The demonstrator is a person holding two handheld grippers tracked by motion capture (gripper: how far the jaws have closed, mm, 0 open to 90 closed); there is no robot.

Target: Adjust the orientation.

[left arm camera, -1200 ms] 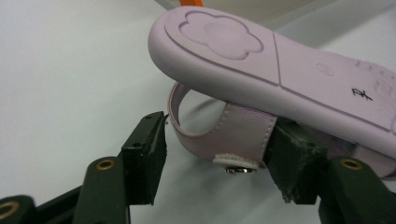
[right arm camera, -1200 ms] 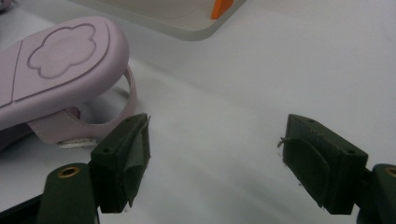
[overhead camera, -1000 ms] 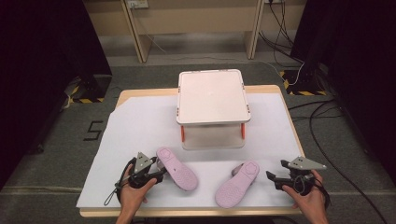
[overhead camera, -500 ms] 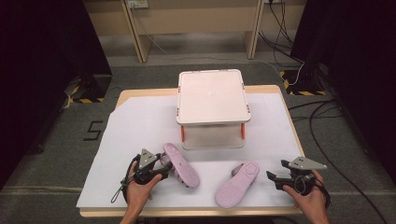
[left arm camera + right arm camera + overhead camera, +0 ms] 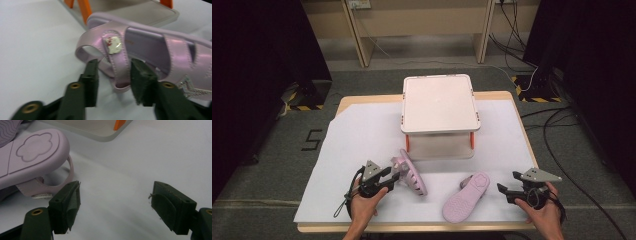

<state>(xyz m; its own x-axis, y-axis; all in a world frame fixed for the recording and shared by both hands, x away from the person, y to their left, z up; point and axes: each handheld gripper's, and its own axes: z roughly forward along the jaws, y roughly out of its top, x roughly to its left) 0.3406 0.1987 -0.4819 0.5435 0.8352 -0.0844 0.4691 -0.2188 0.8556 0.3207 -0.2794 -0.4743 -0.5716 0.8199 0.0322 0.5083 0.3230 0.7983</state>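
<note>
A lilac sandal (image 5: 412, 172) stands tipped on its edge at the front left of the white sheet. My left gripper (image 5: 395, 176) has just been closing, and its jaws pinch that sandal's strap (image 5: 119, 62) beside a small white charm (image 5: 113, 45). The second lilac sandal (image 5: 467, 196) lies sole up to the right, with its cloud-patterned heel (image 5: 32, 152) near my right gripper's left jaw. My right gripper (image 5: 503, 192) rests at the front right, open (image 5: 116, 192), with only bare sheet between its jaws.
A white lidded box (image 5: 439, 102) with orange clips stands at the middle back of the table. A white sheet (image 5: 362, 135) covers the wooden tabletop, whose front edge (image 5: 412, 227) lies just below both hands. Dark floor and cables surround the table.
The left gripper slid right to the left sandal and closed on its strap. That sandal went from lying sole up to standing tipped on its edge. The right hand and right sandal kept still.
</note>
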